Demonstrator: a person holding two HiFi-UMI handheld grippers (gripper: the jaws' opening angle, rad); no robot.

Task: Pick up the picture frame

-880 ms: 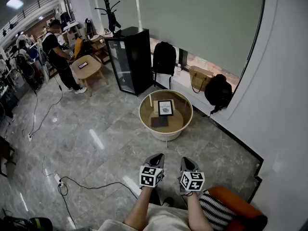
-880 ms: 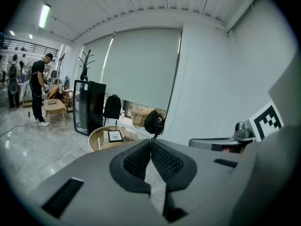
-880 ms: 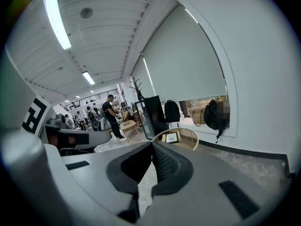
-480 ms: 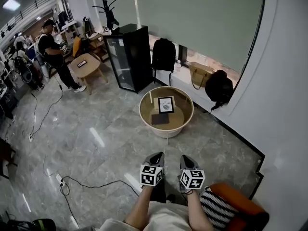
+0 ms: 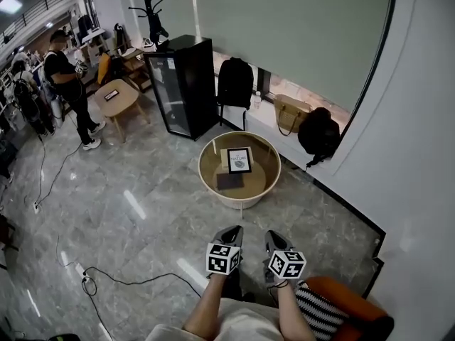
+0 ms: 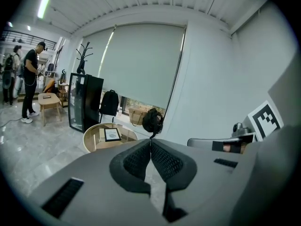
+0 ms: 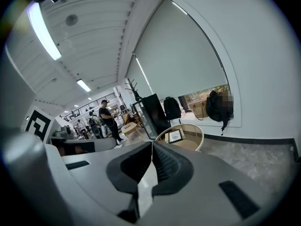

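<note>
Head view: the picture frame (image 5: 239, 160), black-edged around a white print, sits on the round table (image 5: 238, 200), well ahead of me. It is portrait, long axis running away, face toward me.
Left gripper view: my left gripper (image 6: 150, 142) has its jaws together, empty.
Right gripper view: my right gripper (image 7: 152, 145) is likewise closed on nothing.

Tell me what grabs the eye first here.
A round table stands alone on the grey floor, with the picture frame on it. Low in the head view, the left claw and right claw sit side by side, both shut and empty, well short of the table. A black fridge stands beyond it, to the left.
</note>
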